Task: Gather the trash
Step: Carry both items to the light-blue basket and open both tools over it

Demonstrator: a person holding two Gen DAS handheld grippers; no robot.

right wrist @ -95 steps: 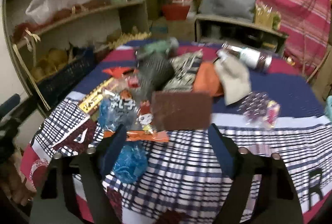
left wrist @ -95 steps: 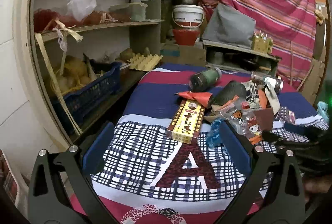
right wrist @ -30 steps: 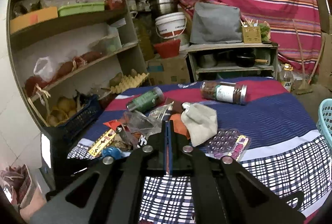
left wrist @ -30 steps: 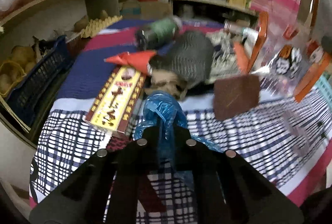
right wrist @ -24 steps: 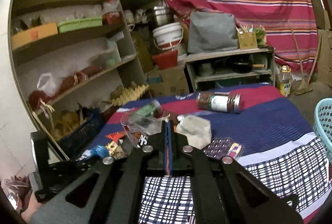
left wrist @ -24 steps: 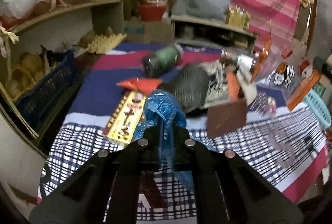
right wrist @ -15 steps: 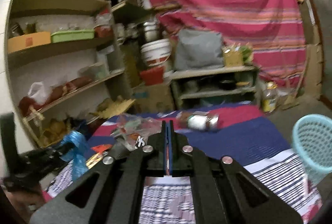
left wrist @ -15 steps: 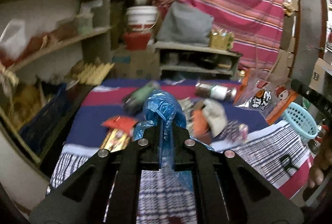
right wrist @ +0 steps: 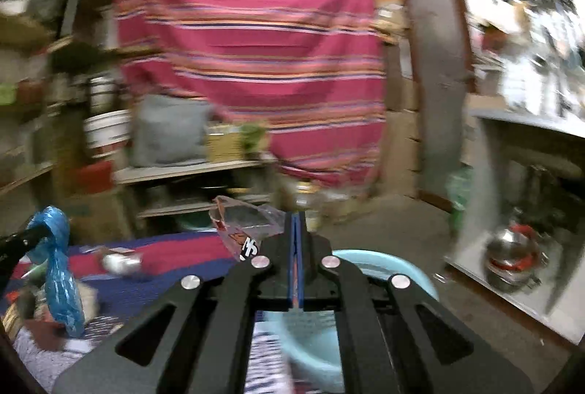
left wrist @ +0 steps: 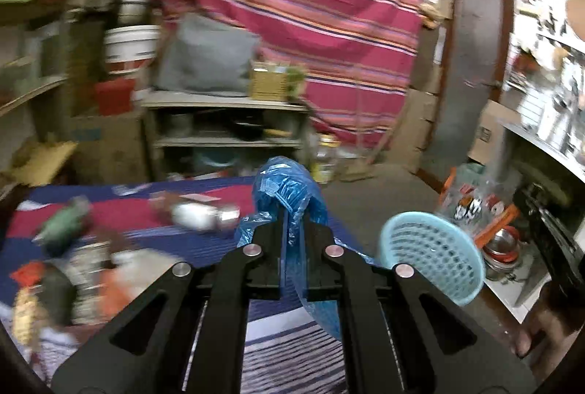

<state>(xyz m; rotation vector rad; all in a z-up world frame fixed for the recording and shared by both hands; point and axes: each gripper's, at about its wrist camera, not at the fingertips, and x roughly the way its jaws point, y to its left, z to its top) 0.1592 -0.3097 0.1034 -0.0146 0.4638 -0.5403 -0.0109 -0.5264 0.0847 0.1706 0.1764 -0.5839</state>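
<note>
One blue plastic bag [left wrist: 289,196] — clamped in the left gripper [left wrist: 295,229], hanging from its tips.
One clear snack wrapper [right wrist: 248,226] — pinched in the right gripper [right wrist: 297,233].
One light-blue basket [left wrist: 431,258] — right of the left gripper, under the right.
Table [left wrist: 204,240] clutter — blurred, uncounted.

Motion blur smears the table clutter [left wrist: 84,247], and the right tool hides most of the basket [right wrist: 387,260], perhaps.
</note>
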